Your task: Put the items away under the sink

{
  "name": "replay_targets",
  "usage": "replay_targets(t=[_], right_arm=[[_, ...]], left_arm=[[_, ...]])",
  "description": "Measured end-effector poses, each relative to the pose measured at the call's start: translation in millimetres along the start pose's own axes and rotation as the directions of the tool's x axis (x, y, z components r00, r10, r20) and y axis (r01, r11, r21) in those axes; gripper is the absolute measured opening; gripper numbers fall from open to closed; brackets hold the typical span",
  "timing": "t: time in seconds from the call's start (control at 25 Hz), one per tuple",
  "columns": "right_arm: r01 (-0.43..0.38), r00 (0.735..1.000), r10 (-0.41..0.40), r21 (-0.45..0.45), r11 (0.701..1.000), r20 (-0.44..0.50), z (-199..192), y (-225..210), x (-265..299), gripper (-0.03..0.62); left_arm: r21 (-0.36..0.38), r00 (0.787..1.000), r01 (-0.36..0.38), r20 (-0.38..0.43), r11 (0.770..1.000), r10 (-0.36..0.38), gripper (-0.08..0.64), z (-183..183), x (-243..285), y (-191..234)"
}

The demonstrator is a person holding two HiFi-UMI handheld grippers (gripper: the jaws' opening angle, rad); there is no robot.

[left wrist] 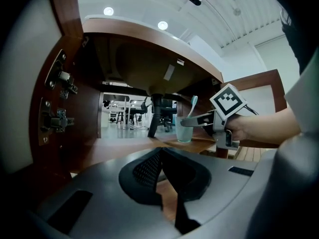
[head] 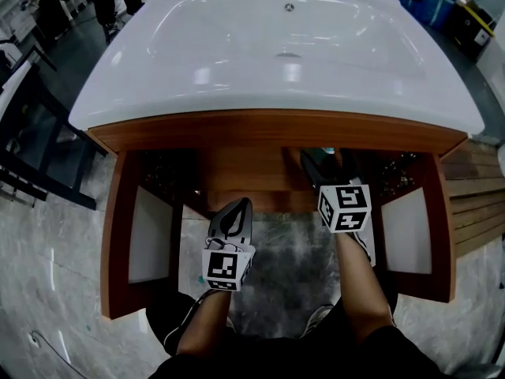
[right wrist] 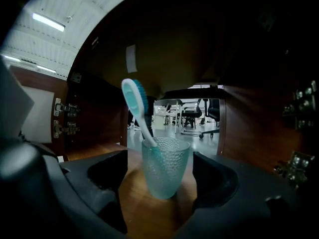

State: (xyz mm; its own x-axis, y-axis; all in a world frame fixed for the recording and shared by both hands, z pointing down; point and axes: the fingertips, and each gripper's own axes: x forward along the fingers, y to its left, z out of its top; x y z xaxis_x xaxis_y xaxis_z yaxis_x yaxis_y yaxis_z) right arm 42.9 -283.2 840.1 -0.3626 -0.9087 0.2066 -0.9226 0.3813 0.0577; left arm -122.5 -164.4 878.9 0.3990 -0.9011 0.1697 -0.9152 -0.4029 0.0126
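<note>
Between the jaws of the open right hand-held gripper (right wrist: 159, 176) stands a cup (right wrist: 165, 166) with a toothbrush (right wrist: 134, 97); the left hand-held gripper (left wrist: 160, 156) is closed and empty.

White sink (head: 276, 54) tops a wooden cabinet (head: 268, 129) whose two doors (head: 150, 235) stand open below it; right gripper (head: 316, 168) reaches in under the sink's front edge, left gripper (head: 234, 215) sits short of the sink, over marbled floor (head: 63, 243).

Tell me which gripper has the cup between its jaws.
The right gripper: its jaws stand apart on either side of the dimpled cup with the toothbrush, without touching it. The left gripper is shut and empty.
</note>
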Motion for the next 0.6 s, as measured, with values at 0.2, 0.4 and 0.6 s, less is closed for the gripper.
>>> replay_targets(t=[0.2, 0.4, 0.6], right_arm=[[0.005, 1.0, -0.005, 0.03, 1.0, 0.003, 1.1, 9.5, -42.0, 0.391], [-0.018, 0.997, 0.02, 0.034, 0.999, -0.075, 24.9, 27.3, -86.6, 0.38], [-0.007, 0.996, 0.013, 0.072, 0.997, -0.086, 94.7, 46.8, -159.0, 0.213]], left_arm=[[0.085, 0.999, 0.034, -0.01, 0.996, -0.033, 0.021, 11.1, -3.1, -15.0], [0.096, 0.994, 0.099, -0.047, 0.99, -0.095, 0.021, 62.6, -31.1, -44.6], [0.032, 0.994, 0.103, -0.048, 0.994, -0.101, 0.021, 149.8, -63.6, -59.8]])
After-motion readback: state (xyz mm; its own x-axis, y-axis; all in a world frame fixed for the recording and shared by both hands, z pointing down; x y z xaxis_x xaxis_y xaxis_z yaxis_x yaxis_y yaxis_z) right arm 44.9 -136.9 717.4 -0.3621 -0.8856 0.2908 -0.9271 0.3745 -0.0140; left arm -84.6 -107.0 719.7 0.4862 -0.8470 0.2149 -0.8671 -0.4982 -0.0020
